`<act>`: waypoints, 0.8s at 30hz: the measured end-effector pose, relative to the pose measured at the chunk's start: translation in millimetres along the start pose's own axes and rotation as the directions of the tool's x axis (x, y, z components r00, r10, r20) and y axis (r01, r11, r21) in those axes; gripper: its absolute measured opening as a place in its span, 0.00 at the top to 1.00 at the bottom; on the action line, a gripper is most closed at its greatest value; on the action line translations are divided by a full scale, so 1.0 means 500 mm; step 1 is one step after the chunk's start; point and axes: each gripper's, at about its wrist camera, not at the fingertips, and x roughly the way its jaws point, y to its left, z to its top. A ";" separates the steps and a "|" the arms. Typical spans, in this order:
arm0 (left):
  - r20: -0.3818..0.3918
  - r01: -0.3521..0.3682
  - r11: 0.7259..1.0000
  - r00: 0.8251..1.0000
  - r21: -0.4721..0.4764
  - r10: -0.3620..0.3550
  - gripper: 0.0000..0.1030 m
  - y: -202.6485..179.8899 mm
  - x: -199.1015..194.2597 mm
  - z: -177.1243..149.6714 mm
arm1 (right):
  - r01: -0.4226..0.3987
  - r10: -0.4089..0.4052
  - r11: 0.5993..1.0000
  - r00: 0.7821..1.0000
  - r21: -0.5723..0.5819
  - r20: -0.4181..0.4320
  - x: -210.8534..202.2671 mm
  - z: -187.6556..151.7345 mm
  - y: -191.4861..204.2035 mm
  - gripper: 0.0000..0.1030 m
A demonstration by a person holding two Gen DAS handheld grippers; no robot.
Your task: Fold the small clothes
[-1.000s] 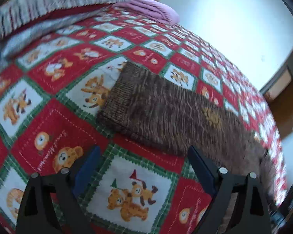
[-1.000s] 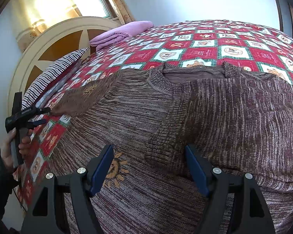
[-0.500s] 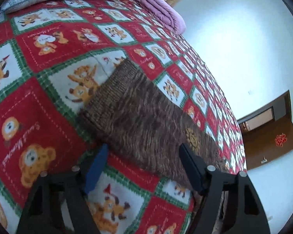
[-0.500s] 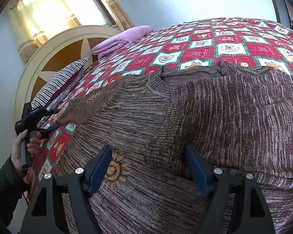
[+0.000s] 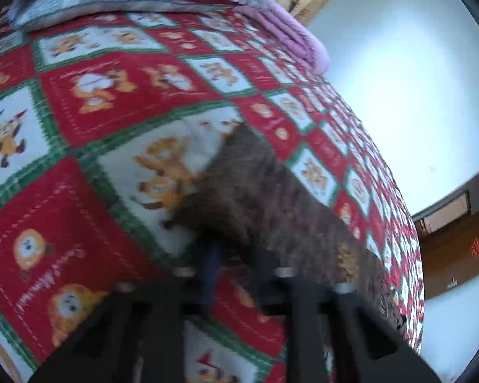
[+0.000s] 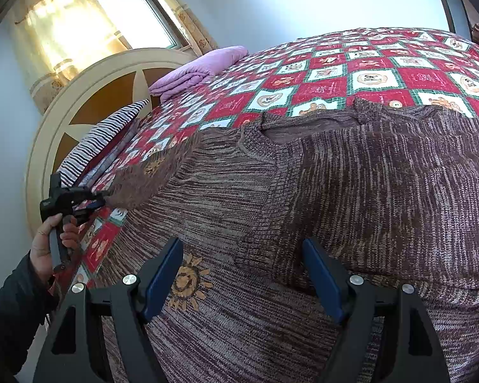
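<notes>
A brown knitted sweater (image 6: 351, 191) lies flat on the red patchwork quilt (image 6: 335, 73), with a sun motif (image 6: 186, 282) on its front. Its left sleeve (image 5: 271, 198) stretches out to the side. My left gripper (image 5: 238, 257) is closing on that sleeve's cuff, which sits pinched between the narrow jaws; the right wrist view shows the left gripper (image 6: 100, 199) in a hand at the sleeve's (image 6: 143, 178) end. My right gripper (image 6: 241, 249) hovers open over the sweater's body, with a ribbed folded edge (image 6: 265, 245) lying between its fingers, not gripped.
A folded pink blanket (image 6: 194, 70) and a striped pillow (image 6: 102, 140) lie by the round headboard (image 6: 89, 95). A curtained window (image 6: 111, 22) is behind it. A brown door (image 5: 453, 239) stands past the bed's far side. A dark sleeve (image 6: 12, 312) is at the lower left.
My left gripper moved in and down to the sleeve's cuff, rolled, and its jaws went from wide open to pinched on the cuff. The right gripper stayed put.
</notes>
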 end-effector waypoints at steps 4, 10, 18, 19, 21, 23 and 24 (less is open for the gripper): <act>0.018 0.008 0.999 1.000 -0.037 -0.007 0.83 0.016 -0.023 0.000 | -0.003 0.003 1.000 1.000 0.006 0.004 -0.002 0.000 -0.003 0.24; 0.049 -0.006 0.999 0.999 -0.037 0.008 0.66 0.017 -0.026 0.004 | -0.004 0.004 1.000 1.000 0.008 0.004 -0.002 0.000 -0.003 0.24; 0.052 0.027 1.000 0.998 0.017 -0.027 0.92 -0.004 -0.039 0.011 | -0.020 0.019 0.999 1.000 0.029 0.013 -0.005 0.001 -0.011 0.24; 0.068 0.034 0.999 0.997 0.038 -0.037 0.92 -0.017 -0.053 0.011 | -0.022 0.021 0.999 1.000 0.031 0.014 -0.005 0.001 -0.012 0.24; 0.088 0.056 0.996 0.994 0.063 -0.061 0.92 -0.042 -0.073 0.013 | -0.025 0.024 0.999 1.000 0.033 0.015 -0.005 0.002 -0.012 0.24; 0.100 0.086 0.992 0.990 0.089 -0.095 0.92 -0.075 -0.092 0.016 | -0.027 0.026 0.999 0.999 0.037 0.019 -0.006 0.002 -0.014 0.24; 0.104 0.101 0.990 0.988 0.102 -0.111 0.92 -0.093 -0.099 0.018 | -0.028 0.027 0.999 0.999 0.039 0.022 -0.007 0.001 -0.015 0.24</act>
